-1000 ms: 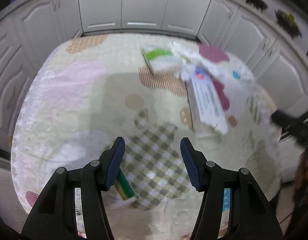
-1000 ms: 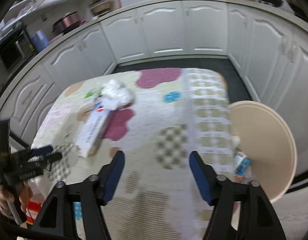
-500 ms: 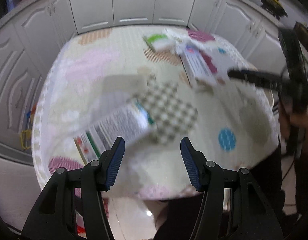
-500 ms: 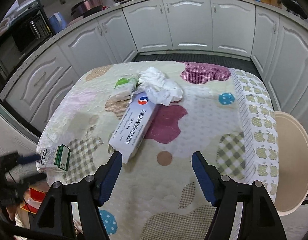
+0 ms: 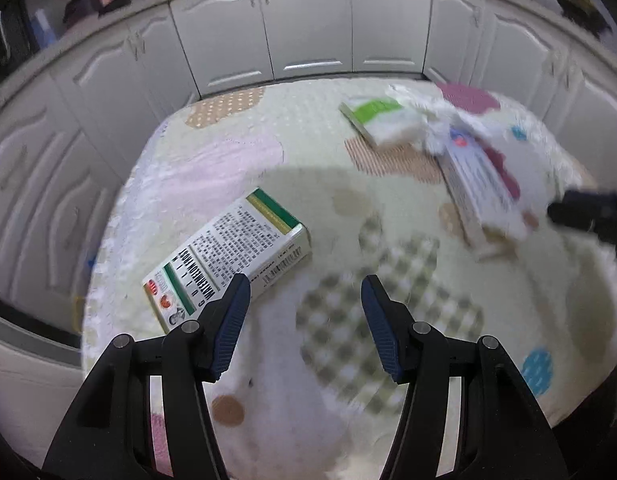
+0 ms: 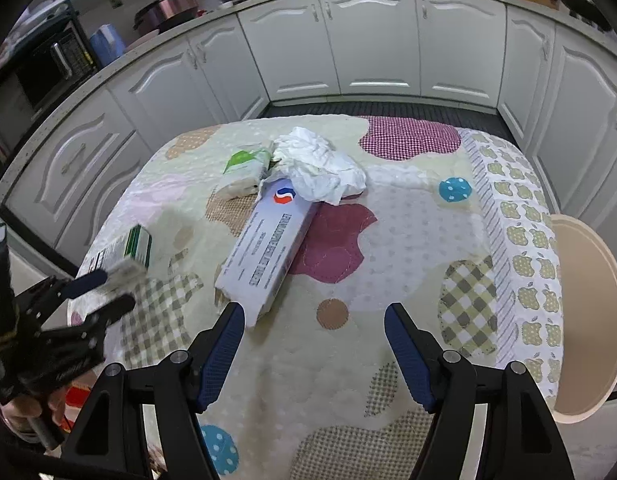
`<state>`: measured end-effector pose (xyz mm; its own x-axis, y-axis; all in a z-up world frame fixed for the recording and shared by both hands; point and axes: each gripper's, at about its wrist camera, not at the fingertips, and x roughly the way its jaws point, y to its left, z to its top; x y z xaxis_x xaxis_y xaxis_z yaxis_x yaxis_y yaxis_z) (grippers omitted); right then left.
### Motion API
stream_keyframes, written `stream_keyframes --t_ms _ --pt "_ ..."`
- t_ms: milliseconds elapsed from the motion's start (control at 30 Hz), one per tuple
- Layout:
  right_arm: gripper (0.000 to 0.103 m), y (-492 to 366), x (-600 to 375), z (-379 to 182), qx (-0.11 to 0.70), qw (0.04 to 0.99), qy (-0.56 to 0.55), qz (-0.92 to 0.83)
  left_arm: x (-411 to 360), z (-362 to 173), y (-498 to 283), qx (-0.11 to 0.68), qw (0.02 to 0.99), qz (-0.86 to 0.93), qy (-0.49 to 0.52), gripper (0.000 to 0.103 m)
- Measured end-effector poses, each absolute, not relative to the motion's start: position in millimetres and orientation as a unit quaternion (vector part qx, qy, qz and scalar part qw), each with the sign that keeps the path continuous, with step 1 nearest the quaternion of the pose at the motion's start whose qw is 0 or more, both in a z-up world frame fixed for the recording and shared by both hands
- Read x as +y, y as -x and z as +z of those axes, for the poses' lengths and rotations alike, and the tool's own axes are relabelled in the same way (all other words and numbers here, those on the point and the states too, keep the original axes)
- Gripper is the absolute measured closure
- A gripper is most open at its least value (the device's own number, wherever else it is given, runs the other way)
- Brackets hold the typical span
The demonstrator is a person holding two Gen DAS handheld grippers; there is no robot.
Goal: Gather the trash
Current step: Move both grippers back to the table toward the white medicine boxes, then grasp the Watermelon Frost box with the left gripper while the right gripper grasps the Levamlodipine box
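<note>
A green-and-white carton [image 5: 228, 256] lies flat on the patterned tablecloth [image 5: 268, 152], just ahead of my left gripper's left finger. My left gripper [image 5: 304, 300] is open, with only cloth between its pads. Farther right lie a long white box [image 5: 480, 184], a green tissue pack [image 5: 380, 120] and a crumpled white tissue [image 5: 440, 116]. In the right wrist view my right gripper [image 6: 314, 320] hovers open over the cloth, its left finger close to the near end of the long white box [image 6: 268, 248]. The crumpled tissue [image 6: 320, 168] rests on that box's far end. My left gripper [image 6: 108, 292] shows blurred beside the carton [image 6: 128, 248].
A beige round bin [image 6: 584, 320] stands off the table's right side. White cabinets [image 6: 368, 48] ring the table on the far side. My right gripper's dark tip [image 5: 588, 212] reaches in at the right edge of the left wrist view. A hand [image 6: 24, 408] holds the left gripper.
The left wrist view pulled back from the cloth, then closed in again; the carton now lies ahead of the left finger. The right gripper swung from the bin side to over the long box.
</note>
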<state>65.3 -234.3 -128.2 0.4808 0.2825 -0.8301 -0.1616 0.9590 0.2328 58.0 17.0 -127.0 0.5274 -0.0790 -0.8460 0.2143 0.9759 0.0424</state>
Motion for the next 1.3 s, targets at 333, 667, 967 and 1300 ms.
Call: stream_keyframes --t_ms 333,667,967,1300 --pt "0.027 -109.7 -192.1 -147.9 0.512 0.848 -0.063 0.122 61.2 -89.4 -57.2 0.476 0.87 -0.128 0.033 0.03" --pt "0.026 -125.8 -181.3 -159.8 0.515 0.85 -0.038 0.103 68.9 -110.1 -82.9 0.474 0.872 -0.117 -0.034 0.03" --pt "0.026 -124.3 -176.0 -162.0 0.51 0.854 -0.013 0.099 66.7 -131.2 -97.7 0.497 0.848 -0.143 -0.115 0.03" --pt "0.054 -89.7 -193.2 -150.3 0.51 0.847 -0.023 0.148 48.5 -126.7 -82.3 0.485 0.853 -0.127 -0.145 0.072"
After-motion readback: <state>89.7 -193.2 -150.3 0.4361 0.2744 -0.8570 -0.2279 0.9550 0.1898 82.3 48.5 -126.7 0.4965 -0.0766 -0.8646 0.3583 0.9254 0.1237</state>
